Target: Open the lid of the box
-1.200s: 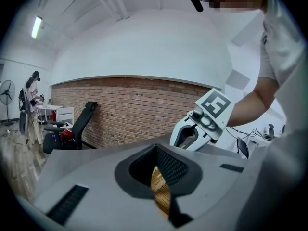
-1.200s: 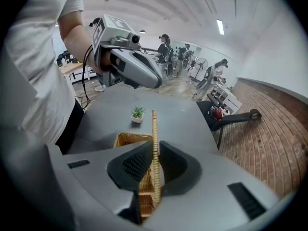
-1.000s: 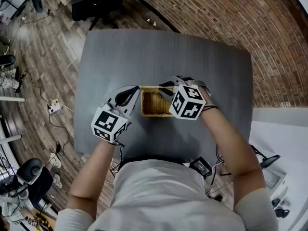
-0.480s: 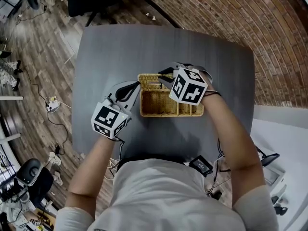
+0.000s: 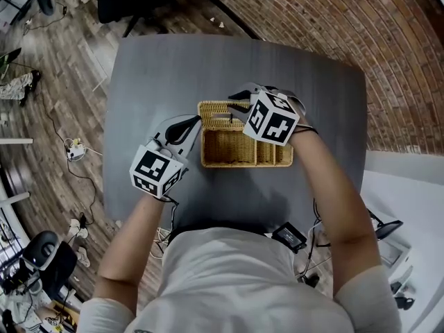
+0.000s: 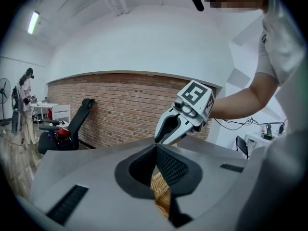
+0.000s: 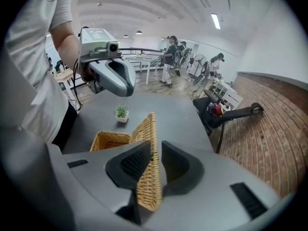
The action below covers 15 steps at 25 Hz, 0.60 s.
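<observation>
A wicker box (image 5: 236, 150) lies in the middle of the grey table (image 5: 173, 68), its divided inside showing. Its lid (image 5: 216, 109) stands raised along the far side. My left gripper (image 5: 189, 126) is shut on the box's left wall; wicker (image 6: 162, 192) shows between its pads in the left gripper view. My right gripper (image 5: 239, 107) straddles the lid's edge. In the right gripper view the lid (image 7: 149, 167) stands on edge between the jaws, which have just been opening; it leans by the left pad (image 7: 132, 163), and a gap shows at the right pad.
A small potted plant (image 7: 121, 113) stands on the table beyond the box. The table's edges drop to a wooden floor with cables (image 5: 76, 151). A brick wall (image 5: 347, 33) runs behind. A chair (image 6: 77, 121) and people stand far off.
My right gripper has moved toward the table's far side, swinging the lid up with it. More of the box's inside shows now. The left gripper has stayed put.
</observation>
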Motion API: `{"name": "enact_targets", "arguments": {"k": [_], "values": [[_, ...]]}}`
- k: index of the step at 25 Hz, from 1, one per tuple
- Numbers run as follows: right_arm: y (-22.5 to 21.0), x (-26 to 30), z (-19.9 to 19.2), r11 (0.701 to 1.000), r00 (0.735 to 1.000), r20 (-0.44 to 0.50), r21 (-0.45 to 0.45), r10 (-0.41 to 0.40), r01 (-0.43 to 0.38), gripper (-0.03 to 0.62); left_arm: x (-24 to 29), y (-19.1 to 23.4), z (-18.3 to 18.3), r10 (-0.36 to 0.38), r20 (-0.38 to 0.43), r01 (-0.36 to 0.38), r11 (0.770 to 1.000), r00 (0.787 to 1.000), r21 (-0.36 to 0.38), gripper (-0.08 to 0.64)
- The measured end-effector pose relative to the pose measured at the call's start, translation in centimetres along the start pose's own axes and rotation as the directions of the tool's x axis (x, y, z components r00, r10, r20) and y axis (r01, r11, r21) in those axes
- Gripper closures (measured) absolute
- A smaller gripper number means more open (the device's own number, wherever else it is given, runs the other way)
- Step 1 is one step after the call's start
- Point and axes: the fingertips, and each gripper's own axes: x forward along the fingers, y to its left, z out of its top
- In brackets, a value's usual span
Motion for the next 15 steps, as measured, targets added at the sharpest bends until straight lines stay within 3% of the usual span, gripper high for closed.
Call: {"name": "enact_targets", "arguments": {"k": [2, 15], "values": [[-0.5, -0.9, 0.4, 0.999, 0.999, 0.03, 0.023, -0.038, 0.037, 0.485, -0.2, -0.4, 0.3, -0.004, 0.001, 0.004, 1.0, 1.0, 0.009, 0.548], [3.5, -6.9, 0.3, 0.976, 0.975, 0.108, 0.119, -0.196, 0.183, 0.471, -4.2, -4.0, 2.7, 0.019, 0.05, -0.021, 0.999, 0.999, 0.049, 0.548]]}}
